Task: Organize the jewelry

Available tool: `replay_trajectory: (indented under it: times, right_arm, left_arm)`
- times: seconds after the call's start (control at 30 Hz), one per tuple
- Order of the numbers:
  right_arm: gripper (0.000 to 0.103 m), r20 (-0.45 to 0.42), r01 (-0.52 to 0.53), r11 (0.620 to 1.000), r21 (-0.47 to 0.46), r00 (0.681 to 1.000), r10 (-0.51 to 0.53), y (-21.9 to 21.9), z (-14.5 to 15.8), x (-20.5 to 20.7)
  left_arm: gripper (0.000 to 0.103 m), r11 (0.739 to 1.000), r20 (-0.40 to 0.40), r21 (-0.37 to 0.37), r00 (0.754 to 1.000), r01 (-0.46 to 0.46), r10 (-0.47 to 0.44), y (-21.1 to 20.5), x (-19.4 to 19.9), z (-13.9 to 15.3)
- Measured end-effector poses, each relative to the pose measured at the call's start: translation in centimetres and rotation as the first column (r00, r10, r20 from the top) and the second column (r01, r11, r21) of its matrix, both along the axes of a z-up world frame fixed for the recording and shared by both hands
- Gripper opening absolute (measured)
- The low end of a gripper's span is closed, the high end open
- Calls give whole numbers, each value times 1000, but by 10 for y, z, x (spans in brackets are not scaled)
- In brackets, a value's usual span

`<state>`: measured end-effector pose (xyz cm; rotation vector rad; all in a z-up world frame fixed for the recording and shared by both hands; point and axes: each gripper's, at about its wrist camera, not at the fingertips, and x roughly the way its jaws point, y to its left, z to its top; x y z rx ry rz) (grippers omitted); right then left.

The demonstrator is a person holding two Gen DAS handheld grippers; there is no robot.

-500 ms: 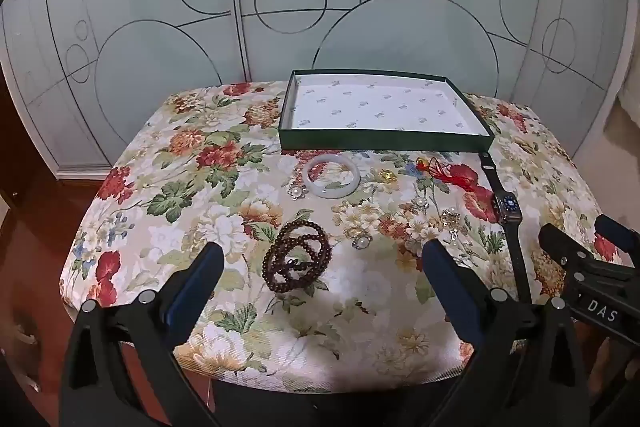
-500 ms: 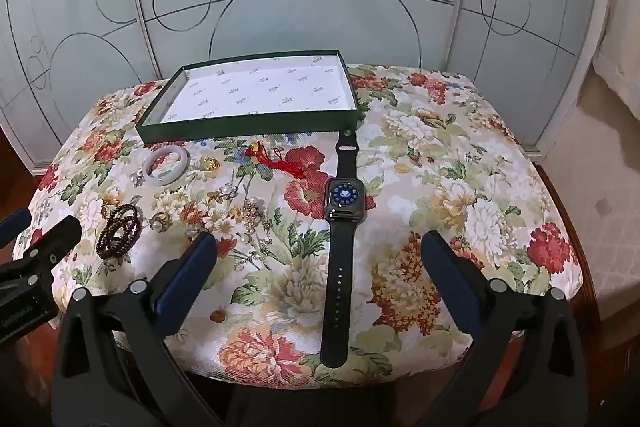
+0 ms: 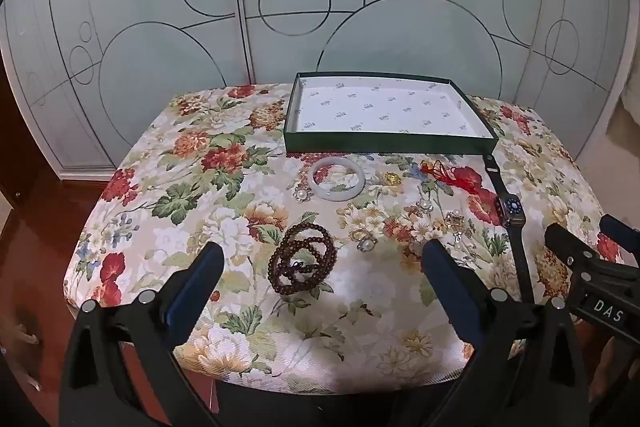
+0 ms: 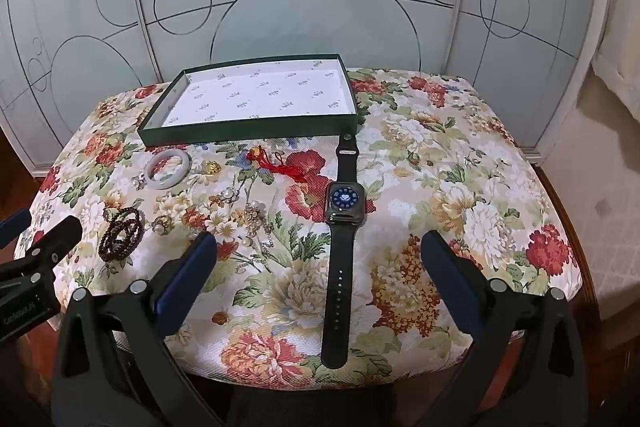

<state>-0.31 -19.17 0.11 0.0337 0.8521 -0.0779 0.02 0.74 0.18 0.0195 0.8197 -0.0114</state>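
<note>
Both pairs of jaws are held wide apart and nothing is gripped: the left gripper is poised above the near edge of the cushion with the beads framed between its fingers, and the right gripper is lined up over the watch, whose strap runs lengthwise between its fingers.

The box is set at the far side, open and with nothing in it, so nothing has yet been sorted. A bangle is seen just before the box, a red tassel beside it, and small pearl and gold pieces are scattered between.

Several risks can be judged from here. The beads are coiled in loose loops, so a single strand may be caught and the rest left trailing. The watch lies flat on soft padding, so the fabric may be pinched with the strap. The smooth bangle could slip from the pads. The small pieces are poorly marked against the busy floral print and could be missed or knocked off the cushion. The grippers are near each other, so a collision could occur if both are moved inward.
</note>
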Motion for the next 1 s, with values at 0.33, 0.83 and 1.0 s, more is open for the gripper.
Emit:
replay_trajectory:
  times: [0.33,0.83,1.0]
  right_arm:
    - [101,3,0,1000,-2,1000,0,0,-3,-2]
    - [101,1,1,1000,-3,1000,-1,1,-3,-1]
    - [101,1,0,1000,-3,1000,0,0,-2,0]
  left_arm:
    - [99,1000,-9,9,1000,-4,4,0,1,-3]
    - [99,1000,-11,10,1000,-9,9,1,1,-6]
    - [99,1000,-13,11,1000,-8,8,1,0,-7]
